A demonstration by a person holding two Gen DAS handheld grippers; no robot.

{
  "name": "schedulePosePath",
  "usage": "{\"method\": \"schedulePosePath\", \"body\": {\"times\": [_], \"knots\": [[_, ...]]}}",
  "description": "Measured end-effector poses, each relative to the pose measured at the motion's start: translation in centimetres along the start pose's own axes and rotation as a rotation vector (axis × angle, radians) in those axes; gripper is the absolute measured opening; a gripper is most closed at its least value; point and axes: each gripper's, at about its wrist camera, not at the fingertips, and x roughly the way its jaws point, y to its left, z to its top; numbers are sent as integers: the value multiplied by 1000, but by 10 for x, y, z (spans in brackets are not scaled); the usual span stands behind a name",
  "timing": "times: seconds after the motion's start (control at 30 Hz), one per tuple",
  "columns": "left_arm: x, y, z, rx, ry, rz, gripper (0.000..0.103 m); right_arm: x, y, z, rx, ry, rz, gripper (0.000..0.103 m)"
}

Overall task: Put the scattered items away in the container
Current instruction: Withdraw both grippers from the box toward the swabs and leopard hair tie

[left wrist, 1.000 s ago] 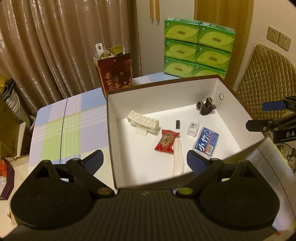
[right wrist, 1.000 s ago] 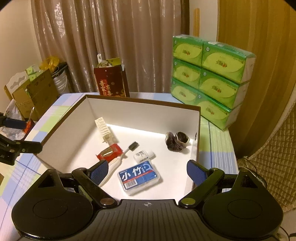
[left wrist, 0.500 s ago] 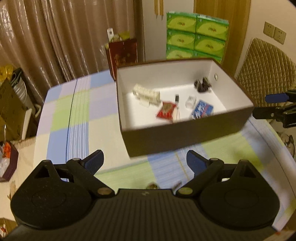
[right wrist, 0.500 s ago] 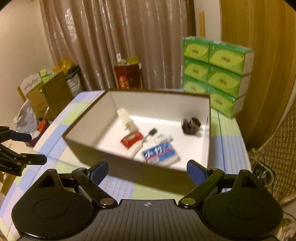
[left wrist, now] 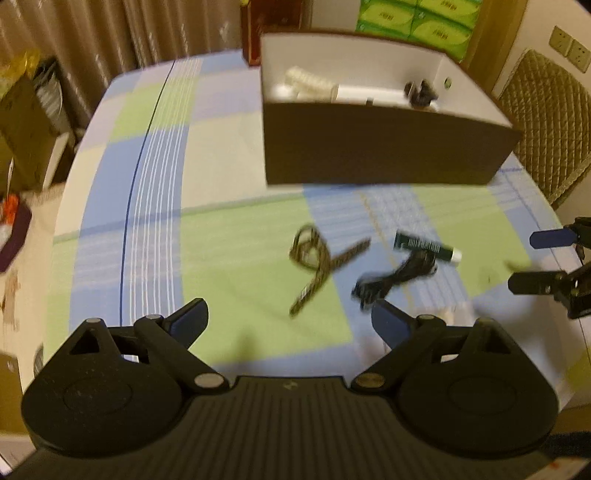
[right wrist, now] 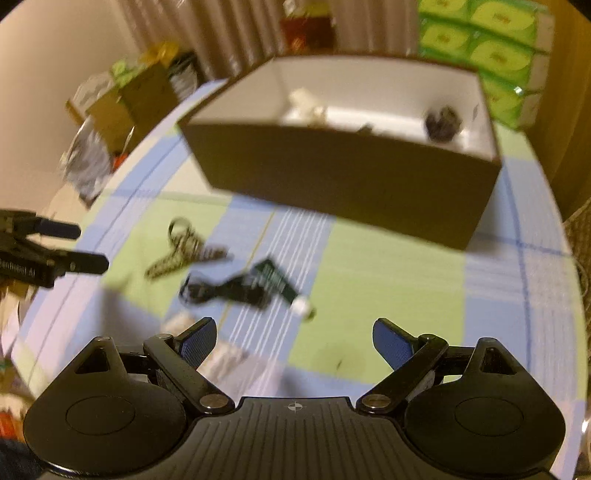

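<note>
A brown box (left wrist: 384,144) (right wrist: 343,177) with a white inside stands at the far side of the checked tablecloth and holds several small items. In front of it lie a patterned strap (left wrist: 317,262) (right wrist: 181,251), a tangled black cord (left wrist: 395,275) (right wrist: 221,290) and a dark green tube with a white cap (left wrist: 424,245) (right wrist: 282,286). My left gripper (left wrist: 288,323) (right wrist: 79,247) hovers open over the cloth just short of the strap. My right gripper (right wrist: 293,338) (left wrist: 532,260) is open too, empty, near the tube and cord.
Green tissue packs (right wrist: 487,48) are stacked behind the box, with a red gift bag (left wrist: 273,26) beside them. A quilted chair (left wrist: 546,122) stands right of the table. Cardboard boxes and bags (right wrist: 129,96) sit on the floor at the left. A pale object (right wrist: 221,354) lies under my right gripper.
Both grippers have drawn back from over the box and dropped toward the cloth. The strap, cord and tube in front of the box have come into view. The jaws have stayed open.
</note>
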Motion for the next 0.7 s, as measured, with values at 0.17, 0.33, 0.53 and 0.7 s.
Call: {"method": "schedulePosePath", "body": {"times": [0.17, 0.33, 0.53, 0.7], "knots": [[4, 4, -19, -14, 45, 19, 93, 11, 13, -14, -33, 42, 54, 89], [2, 12, -23, -29, 45, 34, 93, 26, 34, -20, -134, 59, 97, 89], [0, 18, -30, -41, 58, 53, 93, 40, 44, -26, -194, 59, 120, 87], [2, 21, -36, -47, 74, 57, 93, 54, 56, -27, -271, 49, 137, 81]]}}
